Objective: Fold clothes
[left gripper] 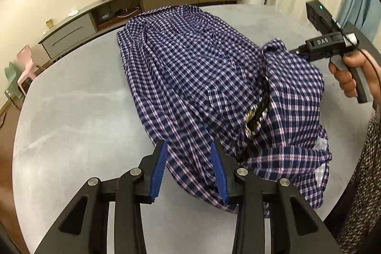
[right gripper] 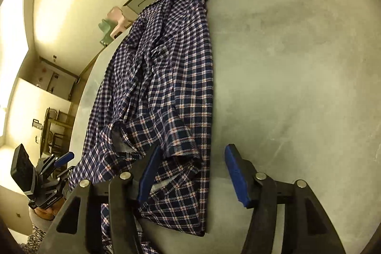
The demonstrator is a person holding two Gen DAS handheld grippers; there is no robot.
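While a checked shirt lies bunched along the grey table | left gripper, right gripper: both part-open, gripping nothing | cloth likely light, limp, slippery; pinch hem or cuff edges.

Warm indoor light, fisheye-bent edges

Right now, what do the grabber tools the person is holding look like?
Each black plastic gripper has two ribbed blue finger pads and round silver bolts. The other gripper matches; its grey handle shows white lettering, a green light and a thin black cable. A patterned knit sleeve shows.
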